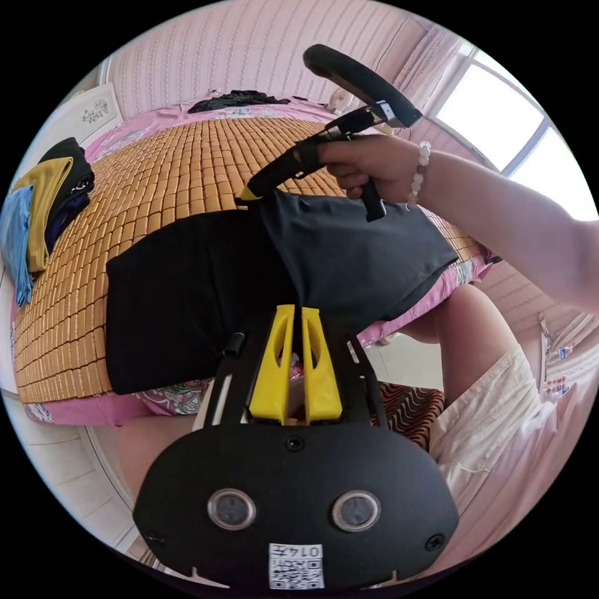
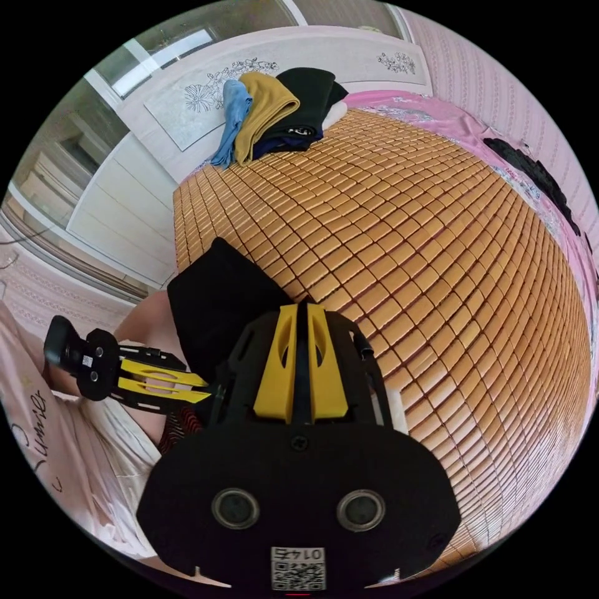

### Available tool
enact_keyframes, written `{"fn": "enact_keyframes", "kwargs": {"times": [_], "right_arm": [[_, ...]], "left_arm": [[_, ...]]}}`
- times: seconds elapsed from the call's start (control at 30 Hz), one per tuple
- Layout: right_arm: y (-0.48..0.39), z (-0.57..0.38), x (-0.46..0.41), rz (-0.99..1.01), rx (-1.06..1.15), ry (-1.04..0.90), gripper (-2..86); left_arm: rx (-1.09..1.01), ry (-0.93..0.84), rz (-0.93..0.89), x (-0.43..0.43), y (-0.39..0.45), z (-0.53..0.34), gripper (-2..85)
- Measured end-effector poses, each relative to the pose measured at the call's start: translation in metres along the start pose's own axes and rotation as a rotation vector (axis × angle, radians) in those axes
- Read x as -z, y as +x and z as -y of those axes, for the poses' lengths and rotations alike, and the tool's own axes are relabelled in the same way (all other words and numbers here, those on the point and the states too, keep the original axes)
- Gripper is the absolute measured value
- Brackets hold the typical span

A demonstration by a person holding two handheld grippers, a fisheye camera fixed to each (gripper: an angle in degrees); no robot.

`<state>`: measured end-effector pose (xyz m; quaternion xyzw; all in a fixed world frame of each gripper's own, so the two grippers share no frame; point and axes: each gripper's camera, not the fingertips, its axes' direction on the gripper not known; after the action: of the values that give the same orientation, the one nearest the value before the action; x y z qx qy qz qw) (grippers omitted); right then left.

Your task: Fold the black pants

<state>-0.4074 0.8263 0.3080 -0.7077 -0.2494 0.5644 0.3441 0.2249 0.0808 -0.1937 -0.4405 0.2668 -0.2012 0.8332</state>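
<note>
The black pants (image 1: 187, 299) lie across the near edge of the bamboo mat (image 1: 175, 162), one part lifted and doubled over as a greyer flap (image 1: 355, 249). My left gripper (image 1: 298, 309) has its yellow jaws pressed together on the pants' near edge. A hand holds my right gripper (image 1: 251, 194) at the flap's far corner. In the right gripper view, my right gripper (image 2: 301, 306) is shut with a strip of the black pants (image 2: 212, 293) between its jaws. The left gripper (image 2: 206, 388) is low at the left, jaws together.
A pile of folded clothes (image 1: 43, 206) in blue, mustard and black sits by the headboard (image 2: 274, 106). A dark garment (image 1: 234, 100) lies at the bed's far side (image 2: 530, 168). The person's legs and pale shorts (image 1: 486, 405) are against the bed's edge.
</note>
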Motion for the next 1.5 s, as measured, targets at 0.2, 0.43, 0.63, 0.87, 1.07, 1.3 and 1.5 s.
{"fn": "enact_keyframes", "kwargs": {"times": [0.2, 0.43, 0.63, 0.87, 1.07, 1.3, 1.5], "right_arm": [[-0.004, 0.001, 0.055, 0.059, 0.055, 0.113, 1.9], [-0.030, 0.076, 0.033, 0.300, 0.102, 0.178, 5.3], [-0.028, 0.049, 0.004, 0.052, 0.060, 0.174, 6.1], [0.006, -0.074, 0.041, -0.276, -0.061, 0.066, 0.8], [-0.002, -0.070, 0.004, -0.209, 0.040, -0.053, -0.2], [0.034, -0.029, -0.026, -0.205, 0.042, -0.224, -0.4], [0.059, -0.014, -0.027, -0.250, 0.113, -0.321, -0.4]], "left_arm": [[-0.067, 0.125, -0.040, 0.049, 0.019, -0.008, -0.4], [0.095, 0.168, 0.076, 0.122, -0.029, -0.035, 2.8], [0.306, 0.103, 0.252, 0.117, -0.079, -0.074, 5.1], [0.046, 0.135, 0.058, 0.073, -0.007, -0.046, -0.2], [-0.203, 0.056, -0.055, -0.010, 0.080, -0.014, -0.9], [-0.273, -0.031, -0.017, -0.055, 0.105, -0.021, -1.0], [-0.279, -0.032, -0.023, -0.062, 0.114, -0.029, -0.8]]}}
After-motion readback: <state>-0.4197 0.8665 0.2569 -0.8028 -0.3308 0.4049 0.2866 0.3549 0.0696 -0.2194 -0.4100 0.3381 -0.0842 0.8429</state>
